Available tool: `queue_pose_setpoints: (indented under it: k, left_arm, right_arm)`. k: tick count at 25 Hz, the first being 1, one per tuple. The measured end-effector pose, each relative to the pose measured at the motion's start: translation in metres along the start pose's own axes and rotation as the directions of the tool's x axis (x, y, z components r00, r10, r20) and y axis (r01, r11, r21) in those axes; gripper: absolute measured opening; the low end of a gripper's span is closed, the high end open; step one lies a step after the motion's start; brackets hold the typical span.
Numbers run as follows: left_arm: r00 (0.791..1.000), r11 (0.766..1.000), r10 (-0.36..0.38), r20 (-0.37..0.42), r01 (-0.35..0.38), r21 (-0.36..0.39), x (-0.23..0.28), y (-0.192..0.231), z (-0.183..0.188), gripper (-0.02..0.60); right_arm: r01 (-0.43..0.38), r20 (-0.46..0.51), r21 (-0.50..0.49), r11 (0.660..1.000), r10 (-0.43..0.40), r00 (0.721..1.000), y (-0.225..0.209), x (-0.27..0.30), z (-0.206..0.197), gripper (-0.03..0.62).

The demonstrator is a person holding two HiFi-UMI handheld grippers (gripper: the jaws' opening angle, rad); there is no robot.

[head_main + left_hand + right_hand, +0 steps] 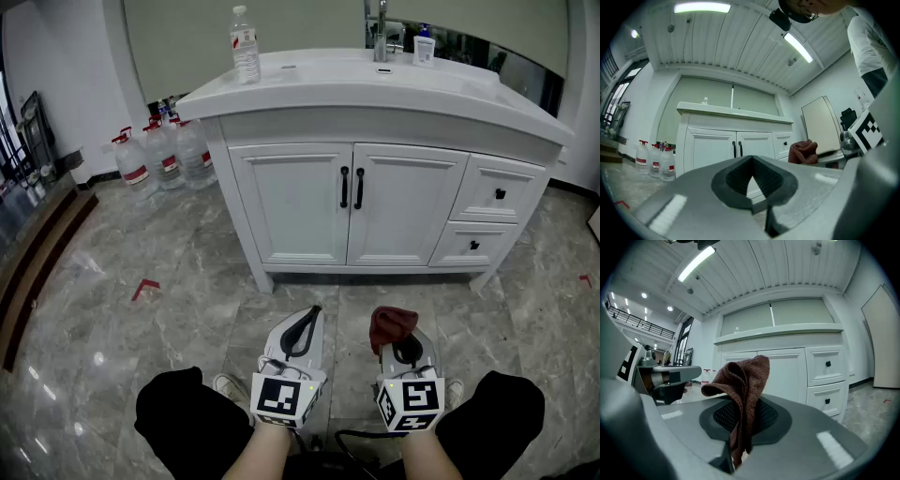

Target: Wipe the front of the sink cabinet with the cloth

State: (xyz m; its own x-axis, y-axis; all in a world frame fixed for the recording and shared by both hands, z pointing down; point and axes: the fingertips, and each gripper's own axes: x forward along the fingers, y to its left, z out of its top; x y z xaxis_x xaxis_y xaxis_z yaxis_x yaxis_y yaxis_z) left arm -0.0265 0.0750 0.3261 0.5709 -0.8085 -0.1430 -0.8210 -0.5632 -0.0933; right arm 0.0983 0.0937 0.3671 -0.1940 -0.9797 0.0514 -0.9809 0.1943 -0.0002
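Observation:
The white sink cabinet (309, 211) stands ahead on the marble floor, with two doors with black handles and two drawers at the right. It also shows in the left gripper view as the cabinet (712, 145) and in the right gripper view as the cabinet (787, 366). A red-brown cloth (392, 323) sticks up from my right gripper (394, 339), which is shut on it well short of the cabinet; the cloth (743, 380) drapes over the right gripper (740, 411). My left gripper (312, 311) is beside it, shut and holding nothing, its tips meeting in the left gripper (751, 159) view.
Several large water jugs (159, 155) stand on the floor left of the cabinet. A plastic bottle (245, 45), a faucet (381, 28) and a small bottle (424, 47) are on the countertop. A dark wooden step (37, 262) runs along the far left. Red tape (145, 286) marks the floor.

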Motion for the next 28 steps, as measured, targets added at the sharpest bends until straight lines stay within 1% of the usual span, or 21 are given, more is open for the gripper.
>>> queue_pose_setpoints:
  k: [9, 16, 18, 20, 23, 26, 28]
  left_arm:
    - [1.0, 1.0, -0.004, 0.007, 0.004, 0.0, 0.002, -0.002, 0.002, 0.0]
    - [1.0, 1.0, 0.012, 0.011, -0.012, -0.007, 0.003, 0.006, 0.007, 0.0]
    - [0.999, 1.0, 0.028, 0.017, -0.028, 0.013, 0.003, 0.015, 0.009, 0.0]
    - [0.999, 0.998, 0.051, 0.016, -0.052, 0.029, 0.004, 0.029, 0.007, 0.0]
    - [0.996, 0.996, 0.086, 0.003, -0.086, 0.007, 0.012, 0.057, 0.003, 0.0]
    - [0.995, 0.995, 0.094, 0.019, -0.094, -0.026, 0.029, 0.085, 0.003, 0.0]
    - [0.995, 0.995, 0.099, 0.028, -0.098, -0.025, 0.041, 0.102, 0.004, 0.0]
  right_arm:
    - [-0.009, 0.001, 0.008, 1.0, 0.009, 1.0, 0.002, 0.001, 0.0, 0.077]
    - [-0.003, -0.002, 0.057, 0.998, 0.003, 1.0, 0.001, 0.006, 0.004, 0.077]
    - [-0.006, 0.003, 0.065, 0.998, 0.006, 1.0, 0.003, 0.011, 0.008, 0.077]
    - [-0.01, 0.004, 0.099, 0.995, 0.01, 1.0, 0.004, 0.021, 0.007, 0.077]
    - [-0.024, -0.013, 0.169, 0.985, 0.027, 1.0, 0.009, 0.046, -0.001, 0.077]
    - [-0.04, -0.038, 0.16, 0.986, 0.046, 0.998, 0.018, 0.082, -0.012, 0.077]
    - [-0.049, -0.048, 0.137, 0.989, 0.056, 0.997, 0.022, 0.105, -0.017, 0.077]
